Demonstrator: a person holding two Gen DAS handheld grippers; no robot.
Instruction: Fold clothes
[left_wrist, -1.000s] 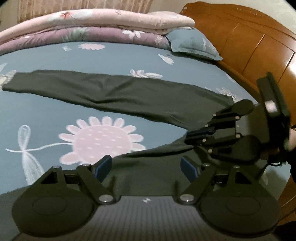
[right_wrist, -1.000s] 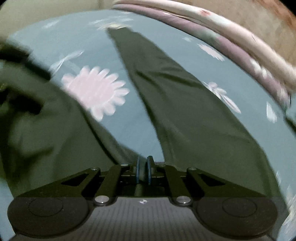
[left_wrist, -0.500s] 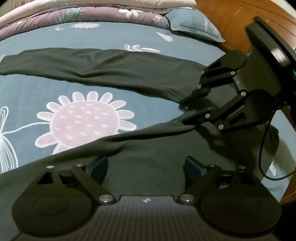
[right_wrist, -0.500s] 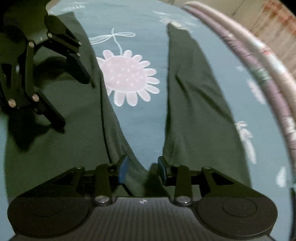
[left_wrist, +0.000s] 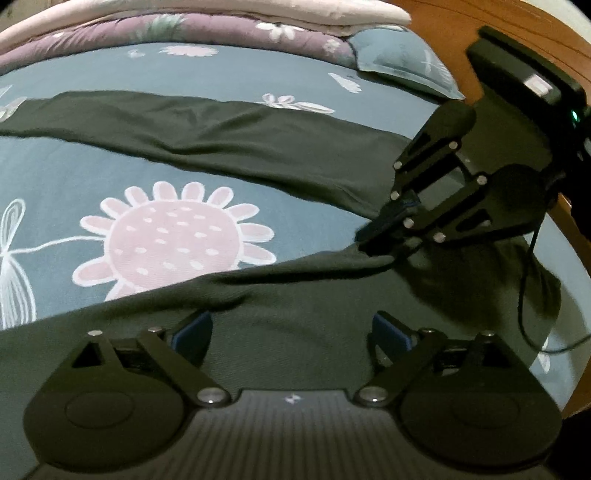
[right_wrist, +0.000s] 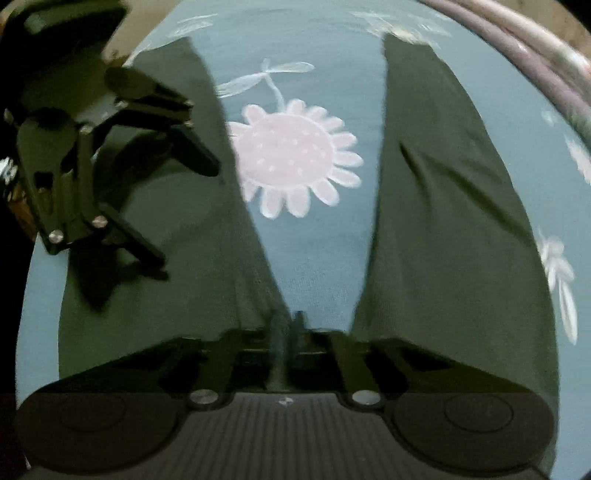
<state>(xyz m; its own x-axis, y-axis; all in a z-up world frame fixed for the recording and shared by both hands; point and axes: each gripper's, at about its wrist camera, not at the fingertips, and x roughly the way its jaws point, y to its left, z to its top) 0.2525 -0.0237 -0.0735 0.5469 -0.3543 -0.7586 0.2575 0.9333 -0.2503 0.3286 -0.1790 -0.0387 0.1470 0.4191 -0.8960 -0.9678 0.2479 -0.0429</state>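
Trousers (left_wrist: 229, 147) lie flat on the bedsheet (left_wrist: 258, 74), legs spread in a V around the pink flower (left_wrist: 173, 236). Right gripper (right_wrist: 286, 326) is pinched closed on the crotch fabric. Left gripper (left_wrist: 291, 334) hovers wide over the near leg. Keep the pinch firm, lift low, and avoid dragging creases.

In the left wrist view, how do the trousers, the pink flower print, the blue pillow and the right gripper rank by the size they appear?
1. Trousers, by far the largest.
2. Right gripper and pink flower print: about alike; the gripper is nearer the camera, so no firm order.
3. Pillow, smallest, and farthest away.
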